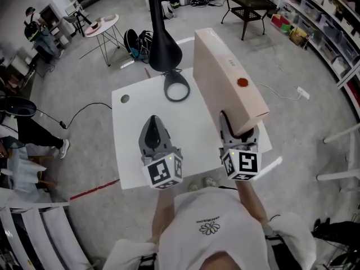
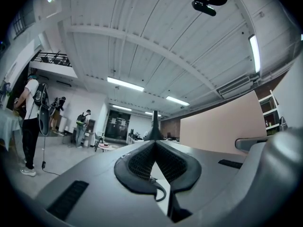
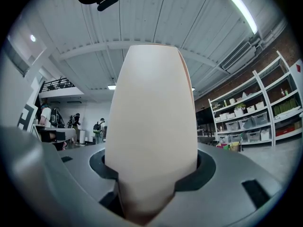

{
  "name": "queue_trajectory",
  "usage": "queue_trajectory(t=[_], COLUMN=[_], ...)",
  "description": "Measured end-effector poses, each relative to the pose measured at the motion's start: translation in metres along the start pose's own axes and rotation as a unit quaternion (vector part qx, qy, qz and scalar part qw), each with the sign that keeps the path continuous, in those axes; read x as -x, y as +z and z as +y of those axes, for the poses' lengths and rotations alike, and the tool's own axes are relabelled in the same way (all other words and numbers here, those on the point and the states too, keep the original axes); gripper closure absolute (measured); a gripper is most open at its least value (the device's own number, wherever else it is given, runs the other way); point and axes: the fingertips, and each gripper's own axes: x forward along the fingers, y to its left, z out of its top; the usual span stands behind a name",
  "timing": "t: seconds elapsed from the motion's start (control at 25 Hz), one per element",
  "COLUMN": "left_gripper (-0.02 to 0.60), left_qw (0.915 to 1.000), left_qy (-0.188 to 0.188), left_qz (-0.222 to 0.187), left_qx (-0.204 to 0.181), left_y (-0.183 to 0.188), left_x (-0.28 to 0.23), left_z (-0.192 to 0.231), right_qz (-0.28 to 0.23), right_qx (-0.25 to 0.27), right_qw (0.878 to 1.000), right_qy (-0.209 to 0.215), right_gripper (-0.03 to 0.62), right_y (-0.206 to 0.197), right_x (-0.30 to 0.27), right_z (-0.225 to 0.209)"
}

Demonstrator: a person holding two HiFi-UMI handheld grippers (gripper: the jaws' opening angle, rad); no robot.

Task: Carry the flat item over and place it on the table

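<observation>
Nearly there: right claw (image 1: 238,133) clamped wide on lower end of flat beige cardboard box (image 1: 228,75). Box rises tilted ahead of claw, over right edge of white square table (image 1: 130,139) below, not yet laid down. Left claw (image 1: 154,129) alongside, closed, empty. Left: lower, release.

White table (image 1: 126,145): grey ring (image 1: 176,86), tall black object (image 1: 163,44) at far edge.

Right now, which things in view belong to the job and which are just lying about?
Job: flat beige box, gripped in the right claw; white table.
Lying about: black vase-shaped object and grey ring on the table; shut, empty left claw; round side table behind.
</observation>
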Motion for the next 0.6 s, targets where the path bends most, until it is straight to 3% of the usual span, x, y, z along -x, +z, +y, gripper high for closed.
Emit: queue_trajectory(t=[0.24,0.4,0.48,0.6], left_gripper=[0.566,0.566,0.566,0.566], left_qw=[1.0000,1.0000,0.9999,0.9998], left_qy=[-0.002,-0.003,-0.003,-0.005], left_qz=[0.003,0.003,0.003,0.003], left_qx=[-0.005,-0.009,-0.011,-0.018], left_y=[-0.004,-0.004,-0.005,-0.005], left_x=[-0.008,-0.013,-0.014,-0.012], left_z=[-0.009,-0.014,-0.015,-0.018], right_qz=[0.006,0.014,0.011,0.028], right_qx=[0.030,0.106,0.175,0.283], right_qw=[1.000,0.994,0.984,0.959], right_qy=[-0.004,0.001,0.008,0.013], right_gripper=[0.303,0.303,0.303,0.303], right_y=[-0.006,-0.004,-0.001,-0.003], right_x=[-0.004,-0.007,-0.008,-0.005], right_z=[-0.012,-0.011,-0.007,-0.004])
